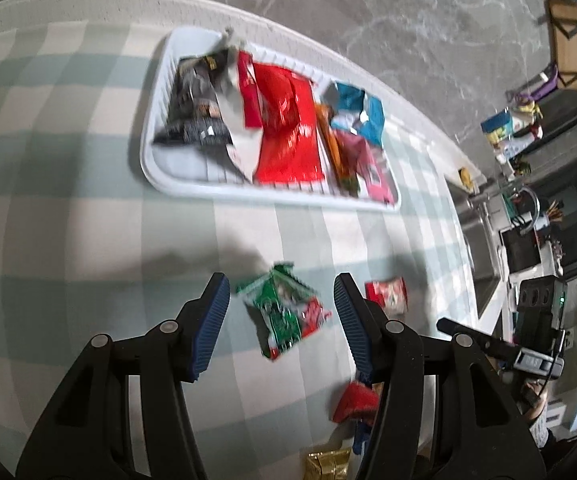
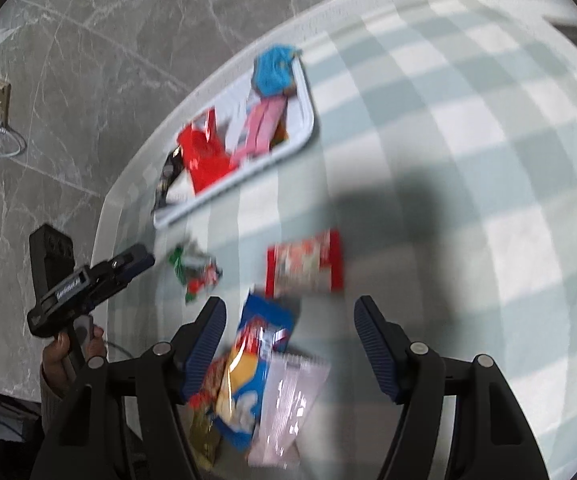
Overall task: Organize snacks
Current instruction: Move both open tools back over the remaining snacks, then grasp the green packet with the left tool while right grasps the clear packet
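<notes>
One white tray (image 1: 156, 168) sits on our checked table (image 1: 68, 220) near its far edge, and it holds most of the snacks we can see. Inside it, from one end to the other, lie a black packet (image 1: 192, 108), a large red bag (image 1: 288, 132) overlapping a white-backed wrapper, an orange packet (image 1: 334, 148), a pink packet (image 1: 372, 168) and a crumpled blue packet (image 1: 358, 112) resting on top of its neighbours. The bare grooved tray floor shows only at the near corner by the black packet.

Outside the tray, several snacks lie loose on the table. Our left hand-held gripper (image 1: 282, 312) hangs over a green and red packet (image 1: 284, 312), which sits between its two blue pads; the jaws stand apart and do not touch it, so it is released. Just beside that is a small red and white packet (image 1: 386, 294), with a red wrapper (image 1: 354, 402) and a gold packet (image 1: 326, 466) nearer to us.

Our right hand-held gripper (image 2: 290, 344) is likewise spread wide and grasps nothing. Below it lie a blue and yellow bag (image 2: 248, 376) and a pale pink packet (image 2: 288, 404), touching each other. The frames are blurred, so we cannot read any labels.
</notes>
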Available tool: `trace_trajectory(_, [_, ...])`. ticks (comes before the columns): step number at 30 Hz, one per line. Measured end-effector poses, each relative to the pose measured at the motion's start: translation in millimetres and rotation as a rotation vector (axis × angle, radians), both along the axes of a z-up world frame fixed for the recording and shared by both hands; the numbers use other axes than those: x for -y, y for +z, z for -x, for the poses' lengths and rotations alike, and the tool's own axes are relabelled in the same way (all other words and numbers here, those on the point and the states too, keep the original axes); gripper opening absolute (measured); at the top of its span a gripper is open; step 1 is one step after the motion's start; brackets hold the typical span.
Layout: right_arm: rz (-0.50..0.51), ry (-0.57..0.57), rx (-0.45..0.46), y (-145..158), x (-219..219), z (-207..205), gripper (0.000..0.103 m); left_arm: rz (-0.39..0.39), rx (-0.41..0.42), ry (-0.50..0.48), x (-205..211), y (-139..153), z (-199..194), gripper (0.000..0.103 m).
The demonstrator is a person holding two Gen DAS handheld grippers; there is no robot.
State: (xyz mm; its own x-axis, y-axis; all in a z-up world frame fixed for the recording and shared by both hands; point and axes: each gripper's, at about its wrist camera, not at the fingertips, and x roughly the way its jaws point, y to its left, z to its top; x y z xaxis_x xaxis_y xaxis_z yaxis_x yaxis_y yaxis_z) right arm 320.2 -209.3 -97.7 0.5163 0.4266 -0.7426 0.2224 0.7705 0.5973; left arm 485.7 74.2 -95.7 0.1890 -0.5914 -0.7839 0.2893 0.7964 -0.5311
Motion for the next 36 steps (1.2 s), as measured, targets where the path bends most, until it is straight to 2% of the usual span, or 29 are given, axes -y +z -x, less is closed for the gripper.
trace_trajectory(9, [-0.092, 0.076, -0.031, -10.8, -38.4, 19.2, 0.069, -0.014, -0.018, -0.039, 9.0, -3.0, 15.5, 0.052])
trace_trajectory(13, [-0.099, 0.104, -0.033, -9.8, -52.1, 19.8, 0.069, -0.02, -0.015, -0.046, 8.6, -0.6, 17.4, 0.053])
trace_trajectory(18, [-0.041, 0.08, -0.047, -7.4, -50.8, 24.0, 0.069, -0.028, -0.009, -0.052, 4.7, 2.5, 20.9, 0.053])
trace_trajectory(22, [0.04, 0.078, -0.106, -14.2, -49.8, 29.7, 0.069, -0.045, -0.006, -0.064, 4.5, 3.0, 23.8, 0.053])
trace_trajectory(26, [0.049, 0.096, -0.153, -26.1, -54.5, 29.9, 0.069, -0.065, -0.015, -0.069, 7.2, -1.7, 24.3, 0.053])
trace_trajectory(36, [0.095, 0.127, -0.182, -33.7, -61.5, 27.1, 0.069, -0.079, -0.059, -0.031, 20.5, -17.7, 15.1, 0.057])
